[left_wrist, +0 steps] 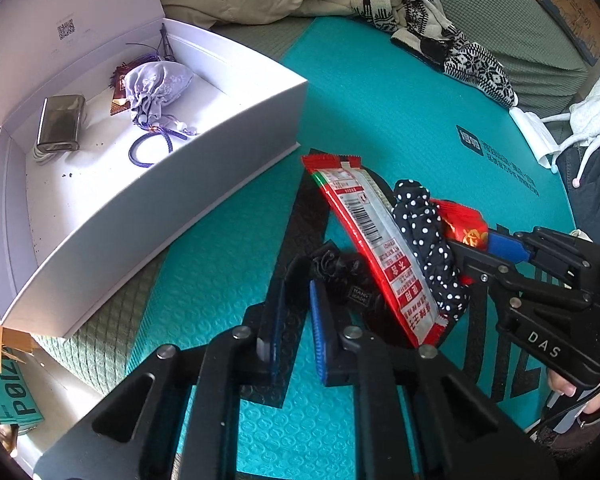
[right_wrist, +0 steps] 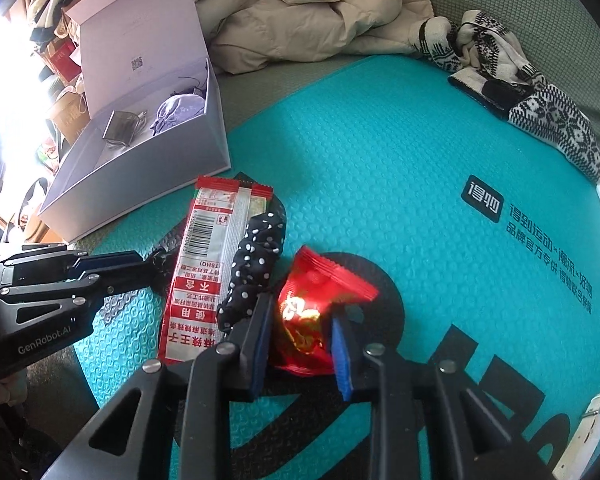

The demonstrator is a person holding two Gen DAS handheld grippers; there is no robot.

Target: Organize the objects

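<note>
Pick-up step: just beside the open white box (left_wrist: 228, 148), left gripper (left_wrist: 300, 320) fingers are pressed together on a black hair tie (left_wrist: 340, 276) and right gripper (right_wrist: 300, 340) fingers pinch a red snack packet (right_wrist: 312, 304), both on the teal mat (right_wrist: 380, 152); next, lifting them into the box.

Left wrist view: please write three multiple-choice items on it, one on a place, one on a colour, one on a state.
1. Where is the lilac pouch? A in the white box; B on the mat; C under the coat.
2. The dotted scrunchie is: A red; B black; C green.
3. The box lid is: A shut; B open; C taken off.
Key: 1A, it lies on the box floor; 2B, black cloth with white dots; 3B, the lid stands raised behind the box.
</note>
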